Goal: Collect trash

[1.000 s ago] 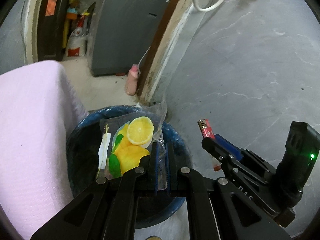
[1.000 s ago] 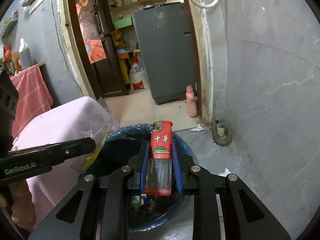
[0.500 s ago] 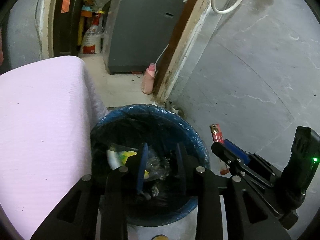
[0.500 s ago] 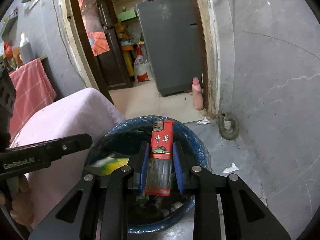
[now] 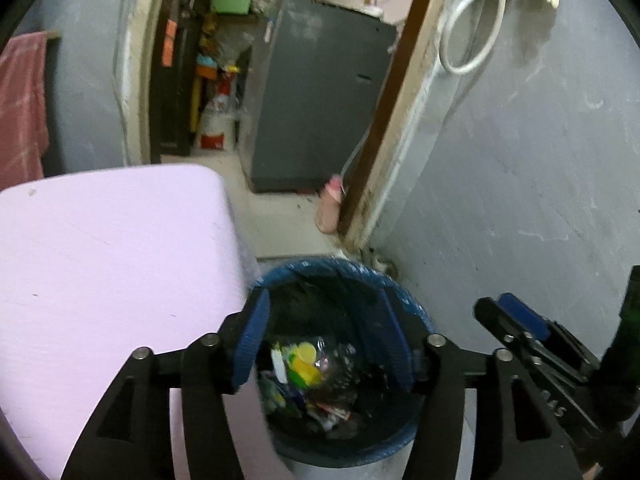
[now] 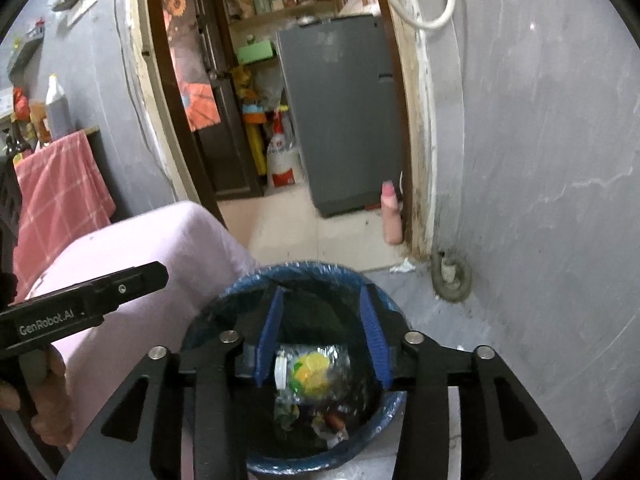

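Note:
A round bin with a blue liner point(image 5: 404, 300) point(image 6: 384, 296) stands on the floor by the wall. Inside lies the clear lemon-print wrapper point(image 5: 302, 362) point(image 6: 312, 368) on other trash. My left gripper point(image 5: 326, 340) is open and empty above the bin. My right gripper point(image 6: 324, 340) is open and empty above the bin too; it also shows at the right of the left wrist view point(image 5: 516, 320). The red lighter is not clearly visible among the trash.
A table with a pink cloth point(image 5: 100, 260) point(image 6: 160, 248) is left of the bin. A grey wall point(image 5: 520, 200) is to the right. A pink bottle point(image 5: 330, 208) point(image 6: 392, 216) stands by the door frame, a grey cabinet point(image 6: 340, 120) behind.
My left gripper let go of the lemon wrapper, which fell into the bin, and opened wide. My right gripper opened and the red lighter is gone from its jaws.

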